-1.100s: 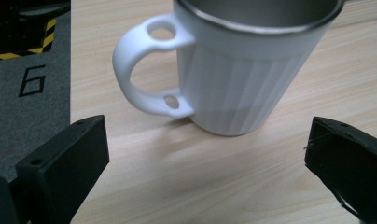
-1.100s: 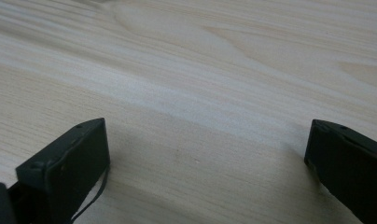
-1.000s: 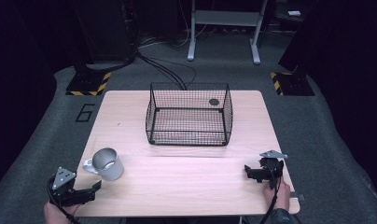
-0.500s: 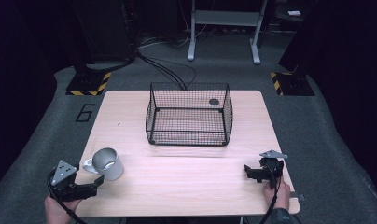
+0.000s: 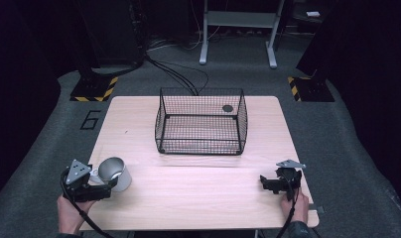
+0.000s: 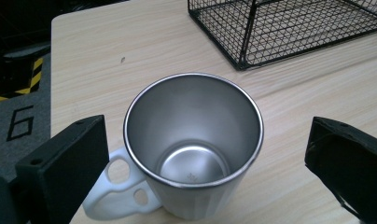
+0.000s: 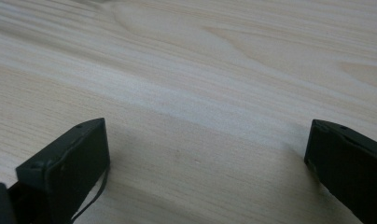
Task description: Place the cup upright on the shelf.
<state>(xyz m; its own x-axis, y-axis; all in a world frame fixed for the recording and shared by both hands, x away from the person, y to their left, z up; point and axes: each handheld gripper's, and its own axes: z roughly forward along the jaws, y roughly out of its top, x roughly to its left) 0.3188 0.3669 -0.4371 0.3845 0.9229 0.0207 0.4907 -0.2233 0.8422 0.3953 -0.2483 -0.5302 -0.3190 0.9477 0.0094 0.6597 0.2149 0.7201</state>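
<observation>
Since a second ago the left tool [image 5: 105, 187] has slid toward the mug [image 5: 115, 173], which stands upright near the surface's [image 5: 198, 198] front left corner, now between its wide jaws without touching either. At the front right, the right tool [image 5: 266, 182] rests low on the wood, jaws wide, holding nothing.

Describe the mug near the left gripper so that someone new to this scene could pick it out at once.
On the light wooden table, look to the near left corner, in front of the black wire basket. There a steel-lined mug with a white looped handle stands upright and empty between the open jaws of the left gripper. It is the only solid, shiny vessel here; the basket is open mesh.
</observation>
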